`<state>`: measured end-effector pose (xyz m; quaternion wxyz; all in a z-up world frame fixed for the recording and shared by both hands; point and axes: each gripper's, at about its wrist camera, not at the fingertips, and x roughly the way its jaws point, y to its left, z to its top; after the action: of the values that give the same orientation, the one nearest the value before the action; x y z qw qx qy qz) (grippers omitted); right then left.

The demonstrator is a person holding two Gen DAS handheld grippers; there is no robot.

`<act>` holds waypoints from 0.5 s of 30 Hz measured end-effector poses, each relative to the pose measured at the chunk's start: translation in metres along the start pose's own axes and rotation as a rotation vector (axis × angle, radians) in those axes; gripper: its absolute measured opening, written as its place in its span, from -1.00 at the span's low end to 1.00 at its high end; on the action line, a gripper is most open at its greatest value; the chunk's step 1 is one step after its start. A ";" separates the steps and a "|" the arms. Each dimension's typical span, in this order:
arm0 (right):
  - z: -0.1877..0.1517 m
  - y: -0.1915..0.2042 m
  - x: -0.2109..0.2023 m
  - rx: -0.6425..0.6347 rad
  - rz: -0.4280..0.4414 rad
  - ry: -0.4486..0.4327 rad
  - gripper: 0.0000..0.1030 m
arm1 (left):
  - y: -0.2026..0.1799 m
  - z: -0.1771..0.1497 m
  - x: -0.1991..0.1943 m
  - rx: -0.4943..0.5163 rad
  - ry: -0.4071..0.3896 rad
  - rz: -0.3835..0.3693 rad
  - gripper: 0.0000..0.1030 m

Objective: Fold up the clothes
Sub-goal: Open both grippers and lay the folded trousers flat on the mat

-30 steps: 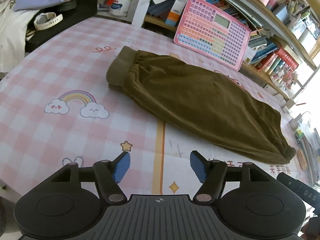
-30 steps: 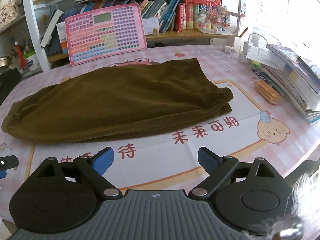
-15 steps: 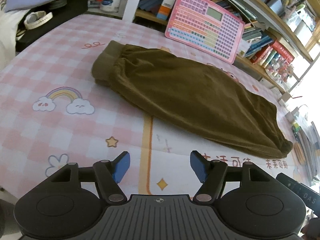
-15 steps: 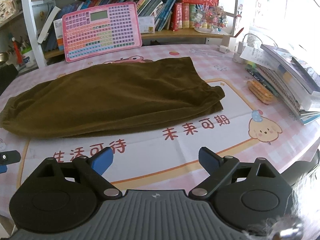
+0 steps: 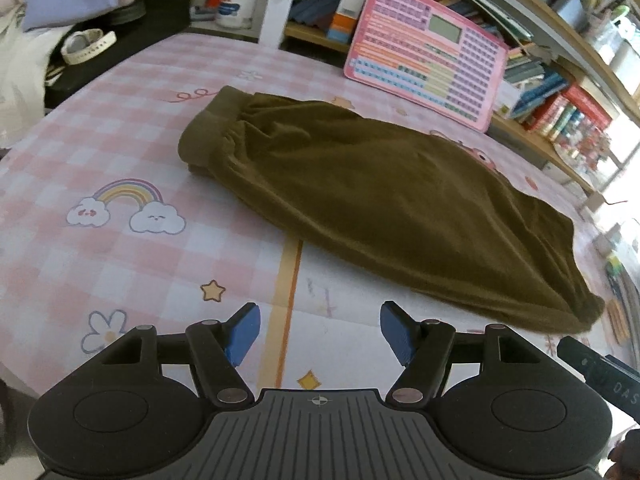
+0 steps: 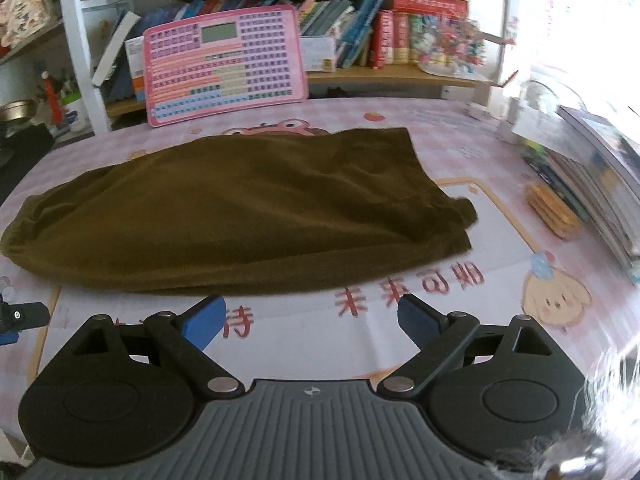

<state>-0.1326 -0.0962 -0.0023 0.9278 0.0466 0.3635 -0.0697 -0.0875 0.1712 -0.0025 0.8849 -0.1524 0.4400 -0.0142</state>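
Observation:
An olive-brown pair of trousers [image 5: 384, 204], folded lengthwise, lies flat across the pink checked tablecloth [image 5: 80, 248]. Its waistband [image 5: 208, 132] is at the far left in the left wrist view; the leg cuffs [image 6: 456, 220] are at the right in the right wrist view, where the trousers [image 6: 240, 208] fill the middle. My left gripper [image 5: 320, 334] is open and empty, above the cloth short of the trousers' near edge. My right gripper [image 6: 310, 320] is open and empty, just short of the near edge.
A pink toy keyboard [image 6: 224, 64] leans against the bookshelf [image 6: 400, 76] behind the trousers. Stacked books [image 6: 592, 184] and a snack packet [image 6: 552, 210] lie at the right. A dark bag with a white watch [image 5: 86, 46] sits at the far left.
Both grippers have shifted a little relative to the trousers, and the right one has come closer to the near edge. Both stay open. The trousers have not moved.

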 end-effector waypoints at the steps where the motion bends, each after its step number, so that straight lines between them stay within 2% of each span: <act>1: 0.003 -0.004 0.003 -0.011 0.011 -0.003 0.81 | -0.005 -0.001 0.002 -0.005 -0.003 0.008 0.33; 7: 0.024 -0.041 0.020 -0.035 0.048 -0.008 0.84 | -0.056 -0.007 0.012 0.006 -0.018 0.035 0.33; 15: 0.041 -0.090 0.042 -0.070 0.111 0.005 0.84 | -0.108 -0.020 0.031 -0.007 0.013 0.081 0.33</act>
<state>-0.0892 -0.1952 -0.0040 0.9303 0.0342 0.3650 -0.0054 -0.0725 0.0585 -0.0069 0.8813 -0.1373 0.4515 0.0224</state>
